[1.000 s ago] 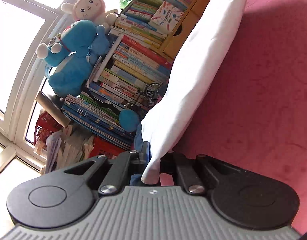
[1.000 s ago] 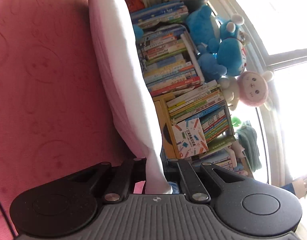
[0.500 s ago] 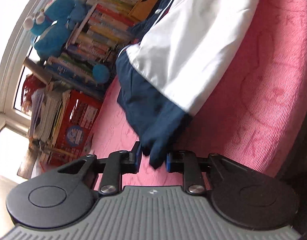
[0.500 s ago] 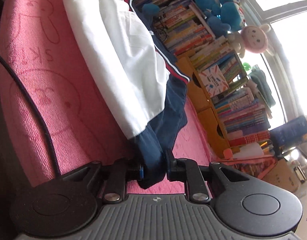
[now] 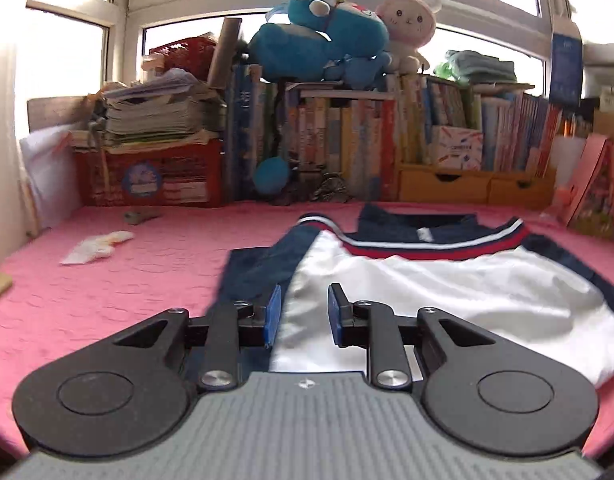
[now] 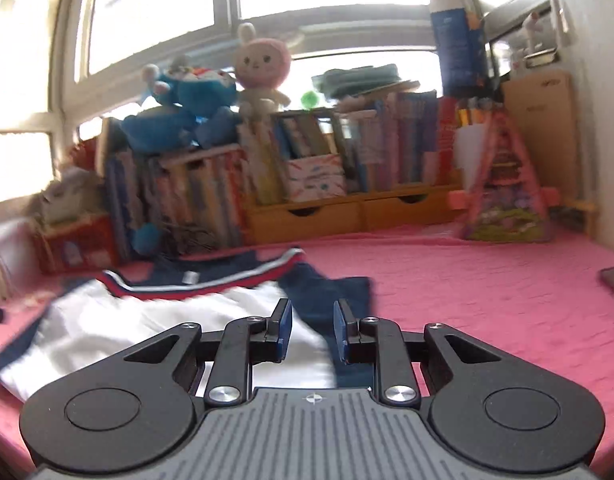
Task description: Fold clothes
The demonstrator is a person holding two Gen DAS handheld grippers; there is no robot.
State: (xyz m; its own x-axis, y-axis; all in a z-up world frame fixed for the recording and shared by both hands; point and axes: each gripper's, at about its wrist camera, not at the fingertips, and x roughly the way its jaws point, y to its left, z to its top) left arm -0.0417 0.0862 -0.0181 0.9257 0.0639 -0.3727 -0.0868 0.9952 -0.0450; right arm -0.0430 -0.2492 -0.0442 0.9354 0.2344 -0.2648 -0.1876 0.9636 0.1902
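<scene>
A child's bedroom at home: a pink textured bedspread (image 5: 147, 272) runs toward 12 o'clock to crammed rows of colourful children's books (image 5: 347, 140), with blue and pink plush toys (image 5: 339, 40) perched beneath a bright white-framed window (image 5: 267, 4).

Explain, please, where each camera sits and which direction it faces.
Left wrist: on the left gripper, low over the pink textured bedspread, facing the window bookshelf; only its black fingers show, with nothing between the pads.
Right wrist: on the right gripper, facing likewise; its jaws are opening over the cloth, gripping nothing.
Both share the white and navy jacket, the pink plush rabbit and the blue plush toy.
</scene>
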